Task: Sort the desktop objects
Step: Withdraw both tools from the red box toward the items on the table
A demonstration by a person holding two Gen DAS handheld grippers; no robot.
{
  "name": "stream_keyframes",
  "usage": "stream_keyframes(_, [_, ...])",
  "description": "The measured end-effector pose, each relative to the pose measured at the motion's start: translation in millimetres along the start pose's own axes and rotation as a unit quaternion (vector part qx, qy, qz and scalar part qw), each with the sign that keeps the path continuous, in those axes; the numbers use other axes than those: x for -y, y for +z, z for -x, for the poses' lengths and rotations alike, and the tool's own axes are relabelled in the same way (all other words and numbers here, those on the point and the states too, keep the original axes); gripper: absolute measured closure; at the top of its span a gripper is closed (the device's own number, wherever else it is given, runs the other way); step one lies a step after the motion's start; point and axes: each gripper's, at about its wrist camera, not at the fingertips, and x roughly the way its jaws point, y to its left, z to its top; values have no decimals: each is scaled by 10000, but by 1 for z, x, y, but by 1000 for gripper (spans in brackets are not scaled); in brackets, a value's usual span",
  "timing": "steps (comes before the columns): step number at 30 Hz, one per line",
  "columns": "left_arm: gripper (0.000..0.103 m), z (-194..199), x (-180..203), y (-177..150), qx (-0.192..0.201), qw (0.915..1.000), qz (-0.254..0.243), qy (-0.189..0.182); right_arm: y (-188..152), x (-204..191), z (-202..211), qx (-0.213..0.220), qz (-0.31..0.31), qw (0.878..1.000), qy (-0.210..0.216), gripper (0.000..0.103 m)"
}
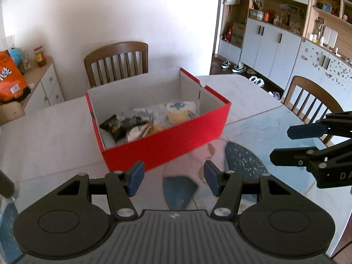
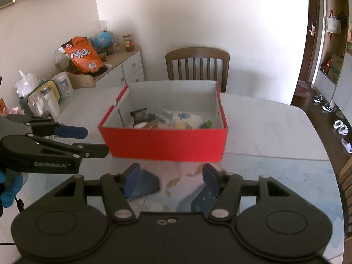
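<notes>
Left gripper (image 1: pixel 173 179) has its jaws apart with nothing between the pads, hovering over the table (image 1: pixel 55 136) just short of the red box (image 1: pixel 167 140), which sits ahead of it and slightly to its left. The box already holds snack packets (image 1: pixel 123 127) and a wrapped yellow pastry (image 1: pixel 180 112), so sorting looks well along, possibly near done. No loose item shows on the bare tabletop near either gripper; only a patterned mat (image 1: pixel 244 160) lies under and just ahead of the pads. Right gripper (image 2: pixel 170 177) also has its jaws apart and empty, the box (image 2: pixel 167 143) dead ahead of it, near wall just beyond its fingertips. Step in hand reads as between picks, both tools free. Next move likely calls for finding any item left outside the box, or ending; the views don't show one.
</notes>
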Motion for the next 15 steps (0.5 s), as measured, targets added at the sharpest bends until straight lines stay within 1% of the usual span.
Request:
stream_keyframes(4, [45,2,9,-17,5,9999,-122,-88,-16,-4,3,-30,98,9999,-22,42])
stream_keyframes(5, [45,2,12,-21,-4,9998,-163,-110,-19,-4,3,6,274,9995,124,42])
stream_keyframes(7, [45,2,18,-31,-32,9996,-254,-139,-25,-5,4,-10,326,9994,122,43])
stream_keyframes(11, [45,-2,30,-47,-128,9990,-384,-183,-36,-5,2,-60,343,9994,91,43])
stream_keyframes(15, [45,-7,40,-60,-234,9986,-394,-278,-46,-3,0,-134,328,9994,47,44])
